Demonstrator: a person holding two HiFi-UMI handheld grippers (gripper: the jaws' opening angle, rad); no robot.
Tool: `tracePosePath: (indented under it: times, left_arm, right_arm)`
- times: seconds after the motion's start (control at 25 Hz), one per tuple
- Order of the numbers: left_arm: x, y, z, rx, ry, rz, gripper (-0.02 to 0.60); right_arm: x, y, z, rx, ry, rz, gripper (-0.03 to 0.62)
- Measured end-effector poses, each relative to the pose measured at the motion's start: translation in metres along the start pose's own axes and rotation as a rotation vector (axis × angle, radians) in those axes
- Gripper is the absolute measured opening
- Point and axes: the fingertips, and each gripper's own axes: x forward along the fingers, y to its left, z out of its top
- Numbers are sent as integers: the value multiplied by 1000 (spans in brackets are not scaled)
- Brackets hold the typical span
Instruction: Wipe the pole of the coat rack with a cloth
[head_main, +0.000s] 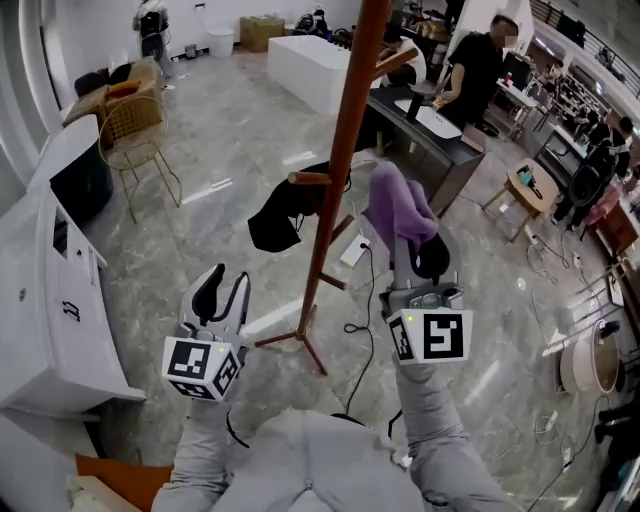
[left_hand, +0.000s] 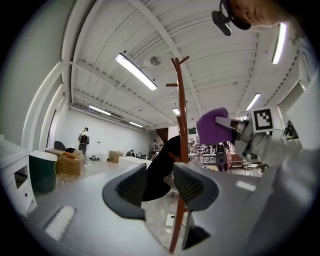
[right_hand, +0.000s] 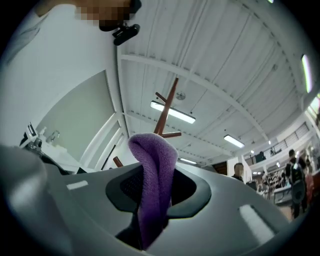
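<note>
Standing on the grey floor (head_main: 230, 130), the coat rack (head_main: 302, 335) lifts its reddish-brown pole (head_main: 340, 160) between the two tools. The right tool (head_main: 415, 245) is clamped on a purple cloth (head_main: 395, 205), which sticks up just right of the pole; contact is unclear. The left tool (head_main: 222, 292) hangs lower on the pole's left, jaws apart and empty. A black garment (head_main: 278, 215) drapes from a low peg (head_main: 310, 179).
</note>
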Motion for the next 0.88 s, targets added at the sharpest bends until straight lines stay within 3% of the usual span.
tracePosePath:
  times: [0.16,0.36,0.88]
  left_arm:
    - [2,15,-1,-20,-13,4,172]
    - [2,31,-4,-36,-14,26,172]
    - [3,45,-22,-61,12,73,172]
  right_arm:
    - [22,16,21,-142,-42,19,85]
    - [46,49,15,-301,-36,92,84]
    - [37,90,-86,-344,236,205,84]
